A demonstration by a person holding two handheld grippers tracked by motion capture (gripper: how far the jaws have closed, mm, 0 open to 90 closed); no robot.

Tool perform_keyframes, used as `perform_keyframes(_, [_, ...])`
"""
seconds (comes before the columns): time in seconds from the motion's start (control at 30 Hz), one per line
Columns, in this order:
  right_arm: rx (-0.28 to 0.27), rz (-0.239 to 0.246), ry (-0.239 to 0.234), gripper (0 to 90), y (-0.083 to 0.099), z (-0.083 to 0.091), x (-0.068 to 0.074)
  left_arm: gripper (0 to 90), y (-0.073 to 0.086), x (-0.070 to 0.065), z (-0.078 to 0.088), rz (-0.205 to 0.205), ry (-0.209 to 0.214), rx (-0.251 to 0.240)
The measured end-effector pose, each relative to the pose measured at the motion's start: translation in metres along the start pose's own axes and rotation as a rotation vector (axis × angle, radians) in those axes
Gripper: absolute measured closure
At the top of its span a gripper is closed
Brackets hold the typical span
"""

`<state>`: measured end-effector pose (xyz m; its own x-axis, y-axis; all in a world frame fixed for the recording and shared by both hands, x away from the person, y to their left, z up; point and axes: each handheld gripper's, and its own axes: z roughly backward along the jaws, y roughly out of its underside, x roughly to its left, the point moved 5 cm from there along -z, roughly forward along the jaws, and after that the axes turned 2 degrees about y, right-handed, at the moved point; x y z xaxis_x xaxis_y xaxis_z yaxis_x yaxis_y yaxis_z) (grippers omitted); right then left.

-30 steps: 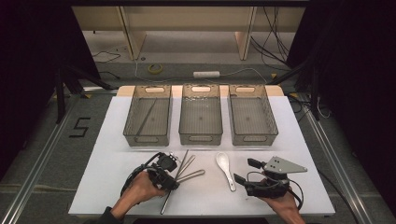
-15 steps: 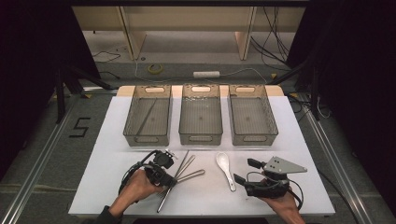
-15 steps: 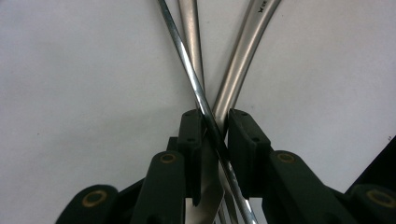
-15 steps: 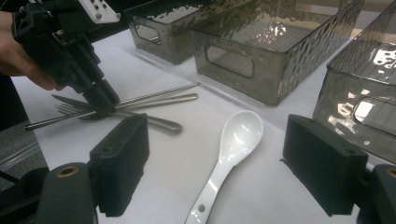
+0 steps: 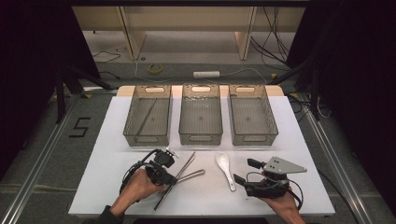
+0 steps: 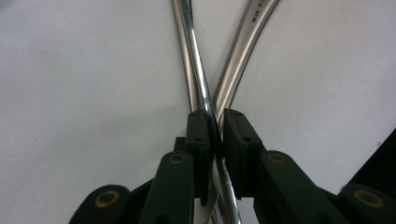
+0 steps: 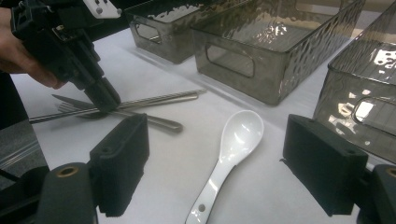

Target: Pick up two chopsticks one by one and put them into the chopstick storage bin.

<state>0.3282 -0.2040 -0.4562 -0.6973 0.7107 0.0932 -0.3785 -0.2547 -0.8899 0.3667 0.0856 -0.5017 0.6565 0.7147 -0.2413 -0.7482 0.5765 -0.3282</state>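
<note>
Several metal utensils (image 5: 189, 171) lie crossed on the white table (image 5: 107, 186) at front left. My left gripper (image 5: 170, 179) is down among them, shut on a thin metal stick (image 6: 201, 84) that runs between its jaws. A wider steel handle (image 6: 243, 51) crosses under the stick. The right gripper view shows that left gripper (image 7: 106, 101) clamped on the long stick (image 7: 154, 99). A white ceramic spoon (image 5: 225, 170) lies at front centre. My right gripper (image 5: 242, 171) hovers just right of it, open, with the spoon (image 7: 236, 140) showing between its jaws.
Three smoky clear bins stand in a row behind: left (image 5: 147, 138), middle (image 5: 201, 138), right (image 5: 254, 138). The left bin holds a thin stick (image 5: 148, 114). In the right gripper view the bin walls (image 7: 261, 70) are close ahead. Floor cables lie beyond the table.
My left hand has edged slightly left with the stick in its jaws. The right gripper has not moved.
</note>
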Motion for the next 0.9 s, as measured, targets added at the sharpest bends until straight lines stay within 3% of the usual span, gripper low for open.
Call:
perform_keyframes(0.23, [0.001, 0.0, -0.001, 23.8, 0.0, 0.0, 0.0, 78.8, -0.002, -0.004, -0.002, -0.033, -0.044, 0.012])
perform_keyframes(0.57, [0.001, 0.001, -0.002, 23.8, 0.0, 0.0, 0.0, 83.7, -0.004, -0.007, -0.002, -0.023, -0.034, -0.024])
perform_keyframes(0.9, [0.003, 0.001, -0.002, 23.7, 0.0, 0.0, 0.0, 85.0, -0.006, -0.012, 0.002, -0.063, -0.053, -0.056])
